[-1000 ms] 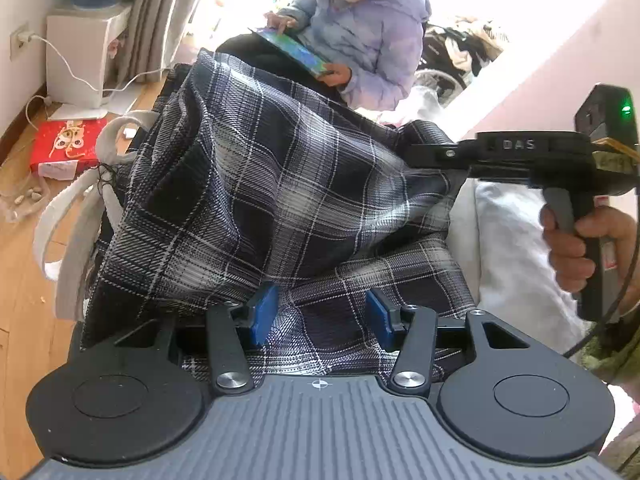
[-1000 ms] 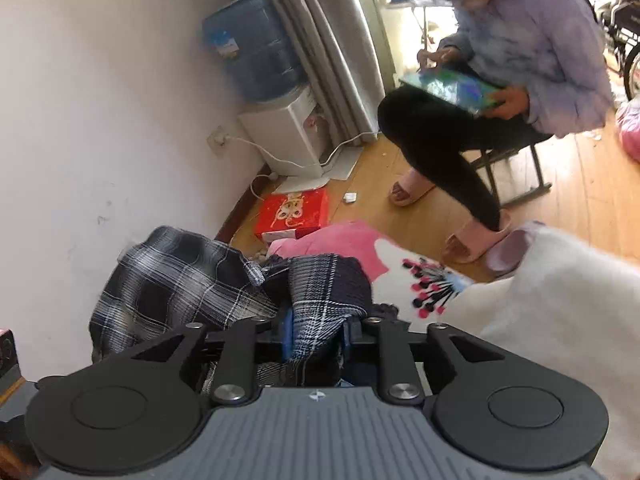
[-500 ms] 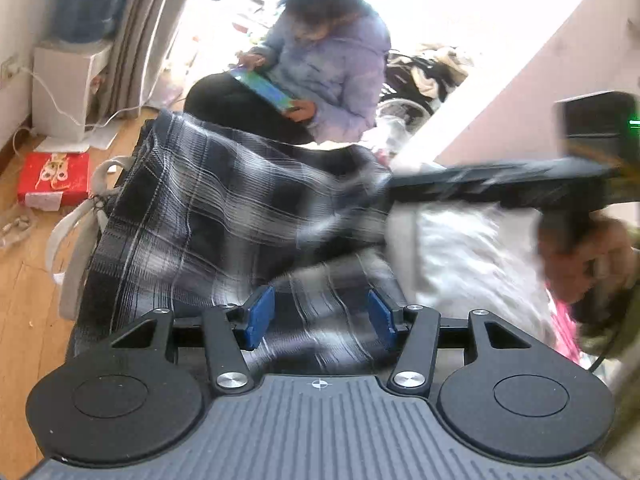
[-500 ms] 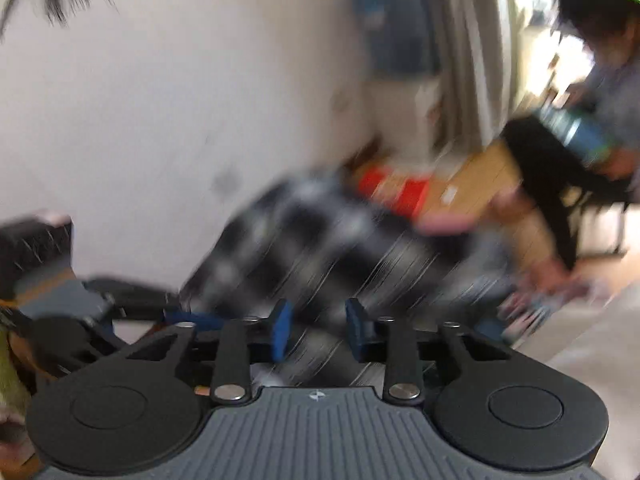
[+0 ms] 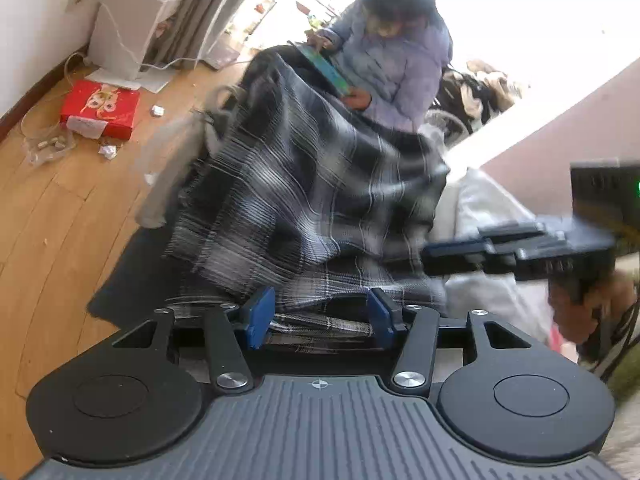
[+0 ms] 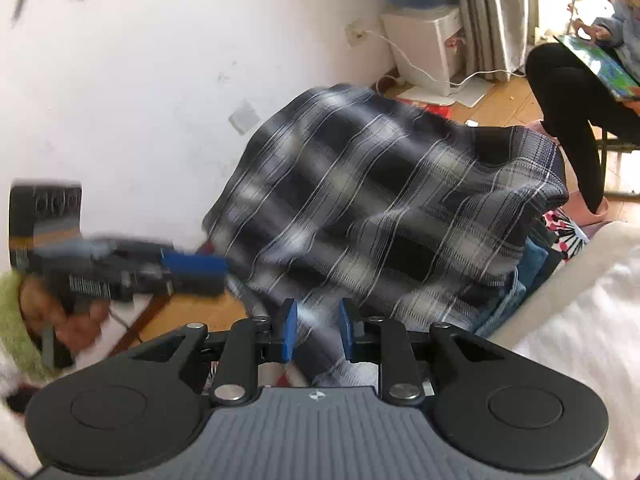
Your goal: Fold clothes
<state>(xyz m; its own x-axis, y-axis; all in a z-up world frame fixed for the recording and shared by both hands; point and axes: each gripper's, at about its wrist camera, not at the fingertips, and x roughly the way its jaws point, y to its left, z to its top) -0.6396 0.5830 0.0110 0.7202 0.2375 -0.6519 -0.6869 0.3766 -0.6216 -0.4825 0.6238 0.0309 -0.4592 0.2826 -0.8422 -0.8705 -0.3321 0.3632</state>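
Observation:
A dark plaid garment (image 5: 304,184) with white lines hangs spread in the air between my two grippers, blurred by motion. My left gripper (image 5: 320,304) is shut on a bunched, layered edge of it, which fills the gap between the blue pads. My right gripper (image 6: 317,316) is shut on another edge, and the cloth (image 6: 380,200) rises away from its pads. In the left wrist view the right gripper (image 5: 430,252) reaches in from the right, held by a hand. The left gripper (image 6: 220,268) shows at the left of the right wrist view, pads at the cloth's edge.
A person in a lilac jacket (image 5: 396,60) sits behind the garment with a tablet. A red box (image 5: 100,108) and a white water dispenser (image 5: 128,28) stand on the wood floor by the wall. White bedding (image 6: 560,320) lies at the right, a dark mat (image 5: 132,280) below.
The right gripper swung and rolled, so its view turned from the floor toward the wall and the left gripper. The garment was pulled out wider between the two grippers. Both grips held.

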